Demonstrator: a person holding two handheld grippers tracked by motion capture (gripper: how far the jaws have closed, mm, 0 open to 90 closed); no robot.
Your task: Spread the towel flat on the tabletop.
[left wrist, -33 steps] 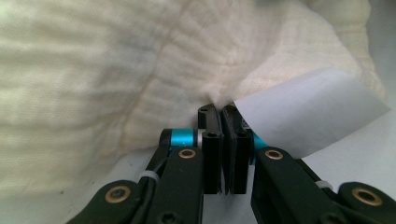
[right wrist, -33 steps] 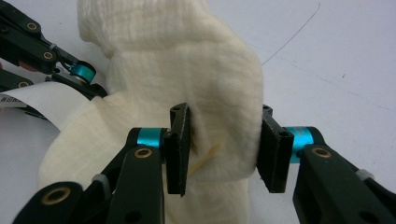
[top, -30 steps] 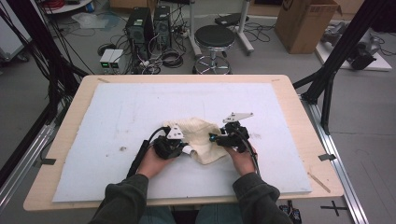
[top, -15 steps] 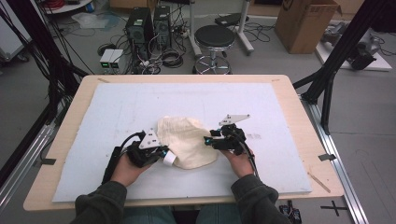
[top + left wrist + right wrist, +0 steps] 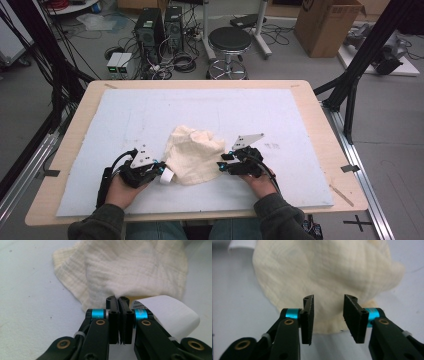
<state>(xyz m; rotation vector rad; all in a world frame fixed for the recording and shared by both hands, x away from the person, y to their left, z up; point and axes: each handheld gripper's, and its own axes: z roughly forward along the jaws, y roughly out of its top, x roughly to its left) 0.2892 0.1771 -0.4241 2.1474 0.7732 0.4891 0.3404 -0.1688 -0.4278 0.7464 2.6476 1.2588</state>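
Left gripper point(image 5: 118, 300) pinches the cloth point(image 5: 194, 154) edge to anchor it; right gripper point(image 5: 329, 301) gapes, lining up its grab.

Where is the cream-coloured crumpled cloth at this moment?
In the high view, the cream-coloured crumpled cloth lies on the pale blue mat, near the table's front edge, between the left gripper and the right gripper.

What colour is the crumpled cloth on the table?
The cloth is cream, a pale yellowish white, with a fine woven texture. The right gripper view shows it best.
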